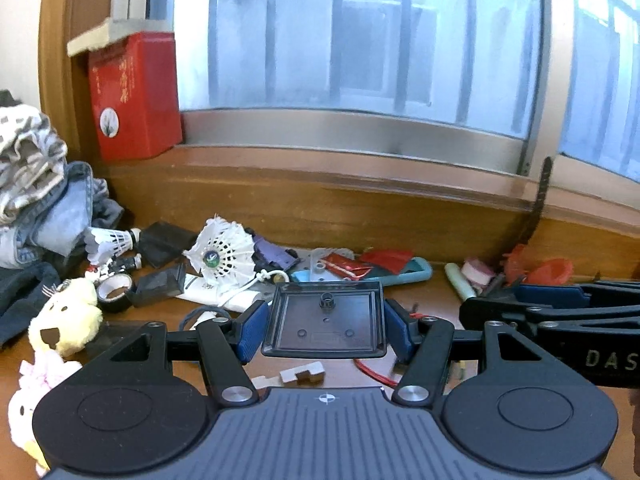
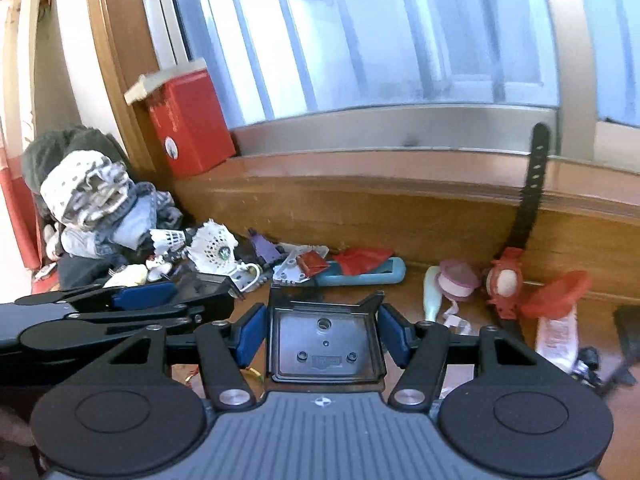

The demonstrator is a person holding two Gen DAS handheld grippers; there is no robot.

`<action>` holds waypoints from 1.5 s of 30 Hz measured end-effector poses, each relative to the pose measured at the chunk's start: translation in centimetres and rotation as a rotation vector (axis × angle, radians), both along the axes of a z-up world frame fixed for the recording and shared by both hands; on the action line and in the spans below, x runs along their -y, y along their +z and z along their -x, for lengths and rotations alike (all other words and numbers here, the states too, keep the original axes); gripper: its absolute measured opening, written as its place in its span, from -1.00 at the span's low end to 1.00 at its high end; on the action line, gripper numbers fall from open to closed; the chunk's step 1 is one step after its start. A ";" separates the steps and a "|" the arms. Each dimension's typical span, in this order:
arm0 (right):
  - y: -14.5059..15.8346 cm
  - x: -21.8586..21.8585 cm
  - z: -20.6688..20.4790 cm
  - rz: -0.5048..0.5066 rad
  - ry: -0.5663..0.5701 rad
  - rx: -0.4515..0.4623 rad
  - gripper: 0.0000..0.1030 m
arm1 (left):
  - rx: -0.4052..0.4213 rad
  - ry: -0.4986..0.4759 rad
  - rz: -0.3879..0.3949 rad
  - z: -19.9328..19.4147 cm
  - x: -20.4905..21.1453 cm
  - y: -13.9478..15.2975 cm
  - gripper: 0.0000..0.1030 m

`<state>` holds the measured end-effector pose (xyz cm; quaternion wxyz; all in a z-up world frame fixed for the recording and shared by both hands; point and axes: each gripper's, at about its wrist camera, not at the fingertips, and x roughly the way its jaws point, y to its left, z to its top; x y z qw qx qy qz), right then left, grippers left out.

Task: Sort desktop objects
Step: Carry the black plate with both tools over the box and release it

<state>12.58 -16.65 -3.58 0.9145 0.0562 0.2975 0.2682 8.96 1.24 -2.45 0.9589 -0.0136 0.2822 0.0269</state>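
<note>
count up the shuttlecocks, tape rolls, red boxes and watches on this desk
shuttlecocks: 2
tape rolls: 1
red boxes: 1
watches: 1
total: 5

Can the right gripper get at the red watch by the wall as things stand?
Probably not yet: the right gripper is shut on a dark plastic tray, so its fingers are occupied. The path to the red watch itself looks free.

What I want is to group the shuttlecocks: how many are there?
2. One shuttlecock lies on its side beside the clothes pile; the other shuttlecock sits just right of it, cork facing the camera. Clutter may hide more.
</note>
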 end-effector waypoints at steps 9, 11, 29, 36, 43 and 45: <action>3.3 5.0 5.0 -0.005 -0.034 0.077 0.22 | 0.051 -0.030 -0.021 2.4 4.4 2.4 0.19; 4.0 6.4 6.2 -0.006 -0.050 0.089 0.22 | 0.053 -0.053 -0.025 2.8 5.8 2.6 0.19; 5.5 19.4 13.2 -0.047 -0.215 0.116 0.22 | 0.057 -0.230 -0.067 5.7 17.6 4.4 0.19; 5.8 24.0 14.7 -0.055 -0.259 0.132 0.22 | 0.046 -0.291 -0.075 6.3 22.3 4.5 0.19; 6.4 28.3 16.1 -0.051 -0.300 0.156 0.22 | 0.046 -0.351 -0.073 6.7 27.0 4.5 0.19; 6.5 29.5 16.5 -0.049 -0.312 0.160 0.22 | 0.050 -0.369 -0.072 6.9 28.3 4.5 0.19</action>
